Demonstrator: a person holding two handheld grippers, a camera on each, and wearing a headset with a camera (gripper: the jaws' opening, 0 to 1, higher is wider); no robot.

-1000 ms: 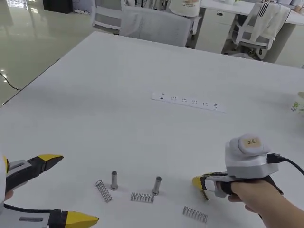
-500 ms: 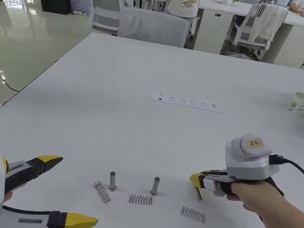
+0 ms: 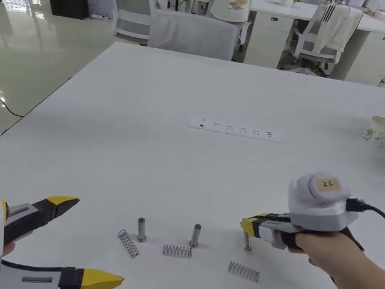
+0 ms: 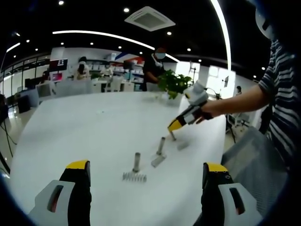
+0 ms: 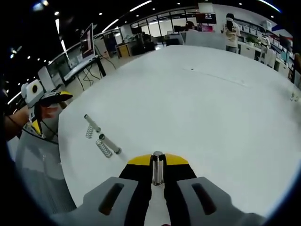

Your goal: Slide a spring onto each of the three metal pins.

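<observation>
Two metal pins [image 3: 141,229] [image 3: 195,235] stand upright on the white table [image 3: 180,90] near its front edge. Three springs lie by them: one [image 3: 127,242] beside the left pin, one [image 3: 177,250] between the pins, one [image 3: 243,271] further right. My right gripper [image 3: 252,227] is shut on a third pin [image 3: 248,242], which hangs about upright with its lower end at the tabletop; in the right gripper view that pin [image 5: 157,170] stands between the yellow tips. At the front left my left gripper [image 3: 84,241] is open and holds nothing, short of the pins [image 4: 137,162] [image 4: 161,146].
A white power strip [image 3: 234,129] lies flat across the middle of the table. Office chairs [image 3: 192,33] stand along the far edge, and a small plant [image 3: 378,129] sits at the right edge. People stand in the background of both gripper views.
The pin in my right gripper has swung from tilted to about upright, and the gripper has shifted slightly left. The left gripper has stayed in place.
</observation>
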